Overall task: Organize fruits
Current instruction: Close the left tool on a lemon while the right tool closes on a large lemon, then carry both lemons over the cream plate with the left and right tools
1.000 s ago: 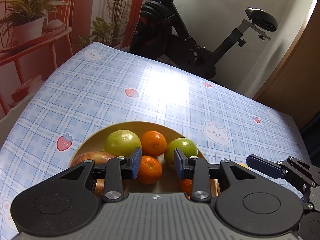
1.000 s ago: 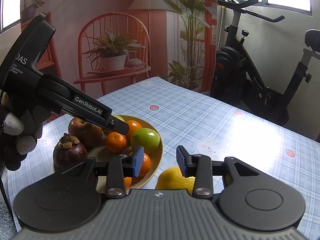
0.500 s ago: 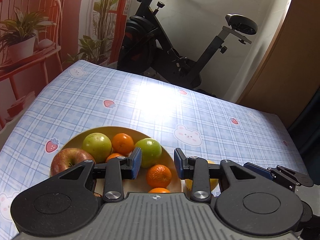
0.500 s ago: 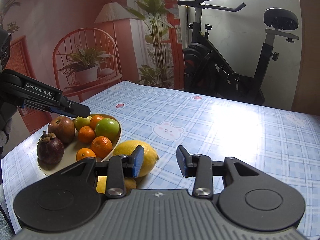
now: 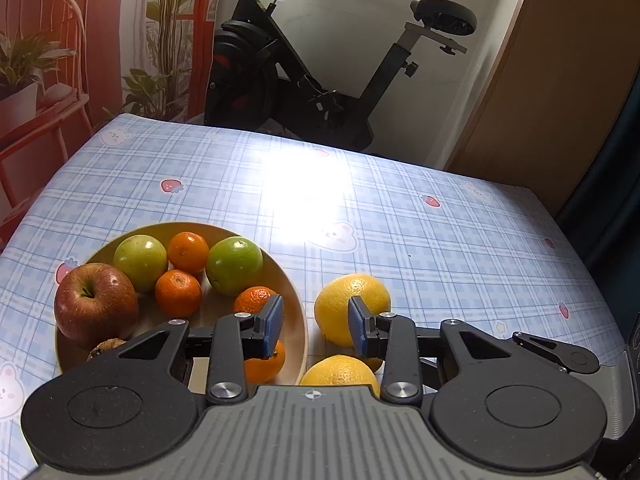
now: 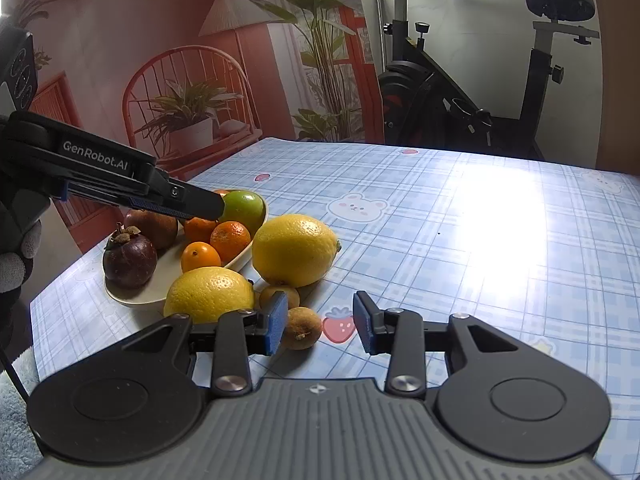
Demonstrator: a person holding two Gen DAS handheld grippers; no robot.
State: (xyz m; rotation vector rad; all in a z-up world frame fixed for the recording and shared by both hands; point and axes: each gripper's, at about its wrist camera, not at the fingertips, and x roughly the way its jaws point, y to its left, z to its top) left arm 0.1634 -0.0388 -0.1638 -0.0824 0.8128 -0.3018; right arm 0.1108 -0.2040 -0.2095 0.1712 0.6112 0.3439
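Grippers both angling downward, jaws parted and empty: left gripper hovering between bowl and lemons near tabletop's left edge; right gripper over longan.

Daylight enters from upper windows — strong glare washes out the tablecloth centre. Focus sharp; fisheye bending and dark vignetting at corners.

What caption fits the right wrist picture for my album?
Right gripper open above small brown fruit, lemons beside the fruit plate.
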